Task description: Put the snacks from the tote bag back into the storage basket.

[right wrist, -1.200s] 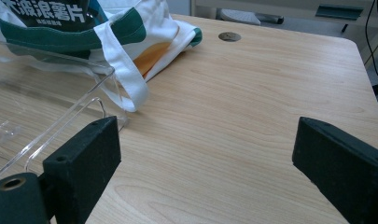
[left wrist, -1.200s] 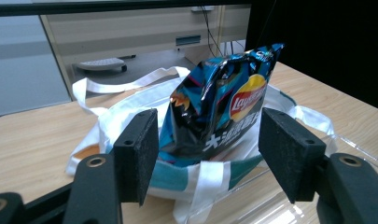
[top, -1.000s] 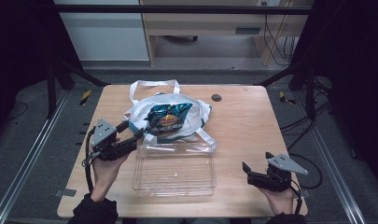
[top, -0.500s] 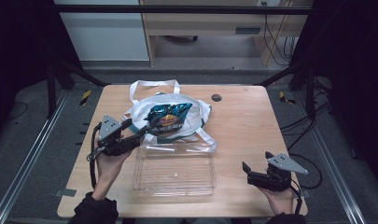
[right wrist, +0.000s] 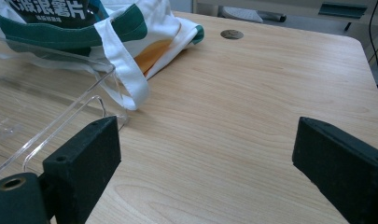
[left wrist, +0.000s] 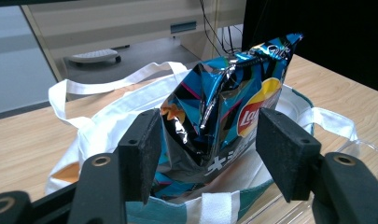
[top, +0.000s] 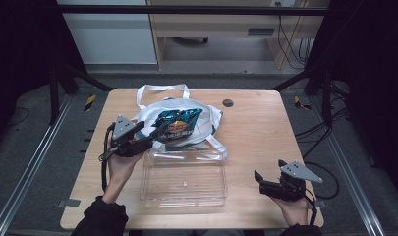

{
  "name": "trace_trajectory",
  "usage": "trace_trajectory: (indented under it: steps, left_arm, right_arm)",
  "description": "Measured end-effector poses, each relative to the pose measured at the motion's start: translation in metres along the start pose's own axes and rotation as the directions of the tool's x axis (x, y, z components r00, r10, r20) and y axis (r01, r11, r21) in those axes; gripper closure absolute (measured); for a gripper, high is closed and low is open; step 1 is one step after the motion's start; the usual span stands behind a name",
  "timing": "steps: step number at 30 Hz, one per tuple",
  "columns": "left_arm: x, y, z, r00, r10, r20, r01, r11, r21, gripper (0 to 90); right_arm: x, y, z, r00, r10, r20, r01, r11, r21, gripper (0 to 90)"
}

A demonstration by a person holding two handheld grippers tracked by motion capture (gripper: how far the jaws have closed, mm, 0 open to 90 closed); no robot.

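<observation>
Here, left gripper point(top: 155, 133) near the table's left edge, held level, pointing right toward the chip bag point(top: 177, 124). Jaws spread wide, just been closing a little, standing either side of the bag's lower end; in the left gripper view point(left wrist: 205, 140), pads apart from the foil on both sides, nothing pinched. Blue crinkled chip bag point(left wrist: 224, 102) standing tilted out of the mouth of the white tote bag point(top: 206, 120), top seam leaning toward the table's far right corner. Tote slumped at the middle of the table's far half, 1 white handle point(top: 162, 89) looped toward the far edge, another strap point(top: 218, 145) trailing over the far rim of the clear tray point(top: 184, 179). Tray flat on the near half of the table, just beside the left hand point(top: 119, 164), its far rim touching the tote. Right gripper point(top: 268, 181) low by the near right corner, jaws released and wide, nothing between them; bare wood ahead in the right gripper view point(right wrist: 205, 158), with the tray's corner point(right wrist: 60, 88) and tote point(right wrist: 144, 32) to the left. Small dark round disc point(top: 228, 103) on the table point(top: 265, 128) toward the far edge, well apart from the tote.
</observation>
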State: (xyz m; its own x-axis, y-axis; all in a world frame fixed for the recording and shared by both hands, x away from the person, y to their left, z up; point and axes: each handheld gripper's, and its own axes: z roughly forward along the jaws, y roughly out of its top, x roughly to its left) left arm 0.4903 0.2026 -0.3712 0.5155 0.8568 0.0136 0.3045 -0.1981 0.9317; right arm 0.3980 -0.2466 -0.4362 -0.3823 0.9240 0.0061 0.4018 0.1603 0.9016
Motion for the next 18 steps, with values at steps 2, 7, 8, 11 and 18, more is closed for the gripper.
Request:
trace_trajectory:
  steps: [2,7,8,11,18]
  left_arm:
    - [0.0,-0.001,0.003,1.0,0.004,-0.002,-0.004,1.0,0.006,41.4]
    - [0.001,-0.001,0.008,1.0,0.003,-0.004,-0.003,0.9999,0.012,43.2]
    - [0.001,-0.001,0.008,1.0,0.003,-0.004,-0.003,0.9999,0.012,43.4]
    - [0.0,0.0,0.013,1.0,0.009,-0.004,-0.009,0.9998,0.018,44.4]
    - [-0.002,-0.002,0.029,0.9999,0.01,-0.007,-0.01,0.9987,0.05,49.9]
  right_arm:
    - [0.001,0.0,0.0,1.0,0.002,-0.002,-0.002,1.0,0.002,8.0]
    - [0.0,0.0,0.001,1.0,0.0,-0.003,0.0,1.0,0.003,8.0]
    - [0.0,0.0,0.001,1.0,-0.001,-0.002,0.001,1.0,0.004,8.0]
    - [0.0,0.0,0.001,1.0,0.0,-0.004,0.0,1.0,0.005,8.0]
    - [0.0,0.0,0.001,1.0,0.002,-0.005,-0.002,1.0,0.004,8.0]
